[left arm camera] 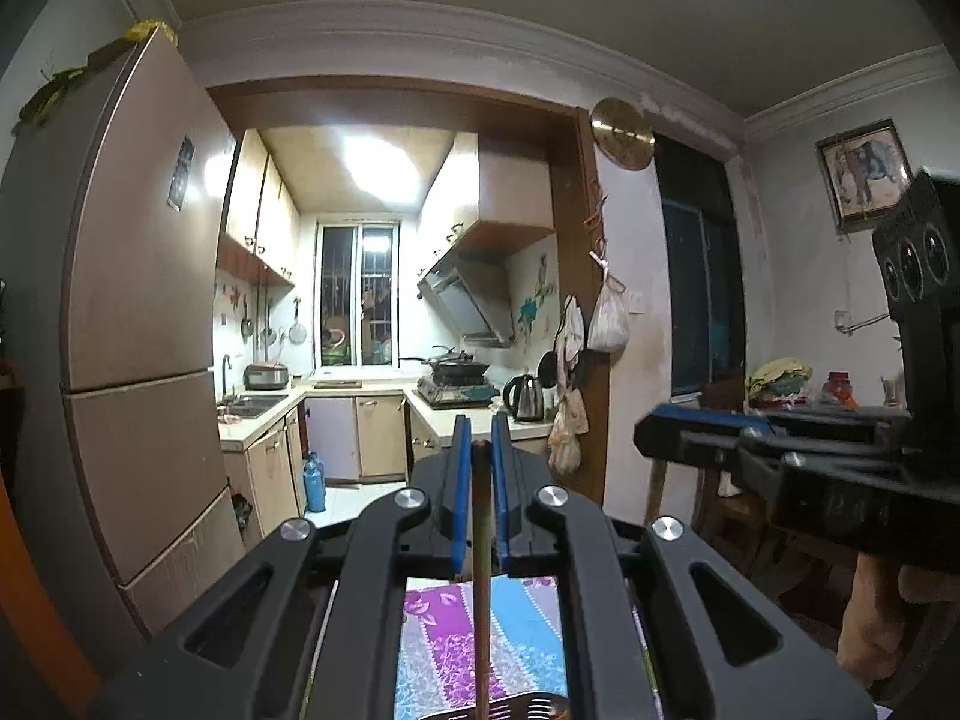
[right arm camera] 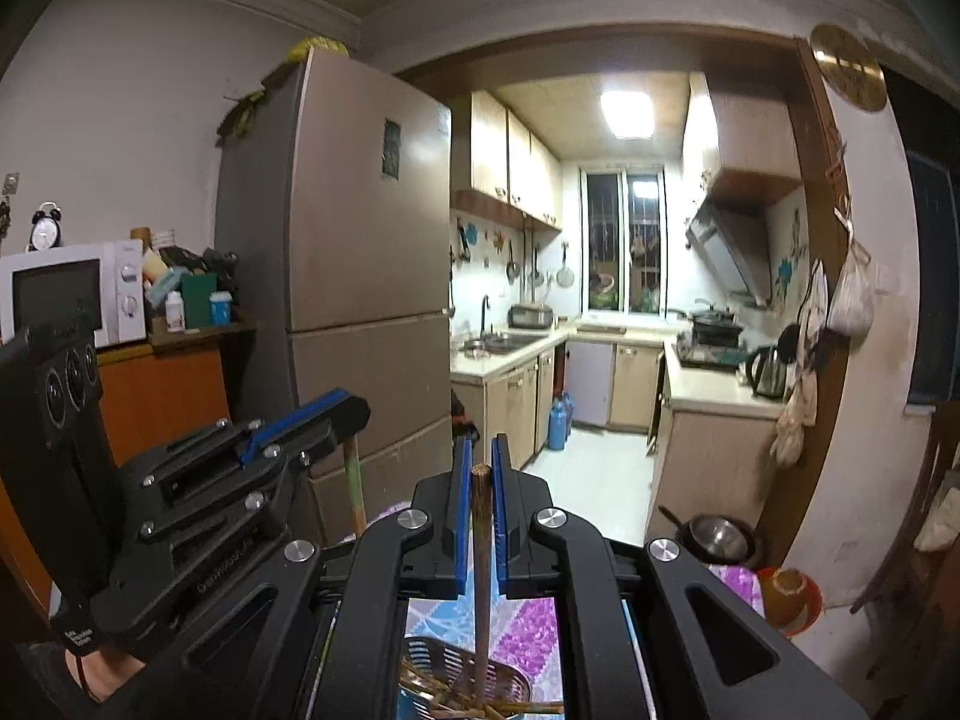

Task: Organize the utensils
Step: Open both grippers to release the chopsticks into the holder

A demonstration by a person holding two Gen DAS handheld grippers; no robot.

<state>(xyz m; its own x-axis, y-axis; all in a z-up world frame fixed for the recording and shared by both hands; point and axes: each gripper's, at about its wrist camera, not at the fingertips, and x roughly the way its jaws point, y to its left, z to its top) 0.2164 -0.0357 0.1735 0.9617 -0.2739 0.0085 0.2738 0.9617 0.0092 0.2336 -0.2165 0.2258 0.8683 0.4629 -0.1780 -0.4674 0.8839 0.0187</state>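
Note:
My left gripper (left arm camera: 479,450) is shut on a brown wooden chopstick (left arm camera: 480,570) that runs down between its blue pads toward a dark slotted holder (left arm camera: 528,708) at the frame's bottom. My right gripper (right arm camera: 478,459) is shut on a darker wooden chopstick (right arm camera: 481,564), whose lower end reaches into a round slotted basket (right arm camera: 468,669) holding several more chopsticks. Both grippers are raised side by side above a floral tablecloth (right arm camera: 528,630). The right gripper shows in the left wrist view (left arm camera: 690,435), and the left gripper shows in the right wrist view (right arm camera: 324,414).
A tall fridge (right arm camera: 360,276) stands ahead on the left, with a microwave (right arm camera: 72,294) on an orange cabinet beside it. The kitchen doorway opens ahead, with a kettle (right arm camera: 768,369) on the counter. A steel pan (right arm camera: 717,537) and an orange-rimmed bowl (right arm camera: 789,594) sit on the right.

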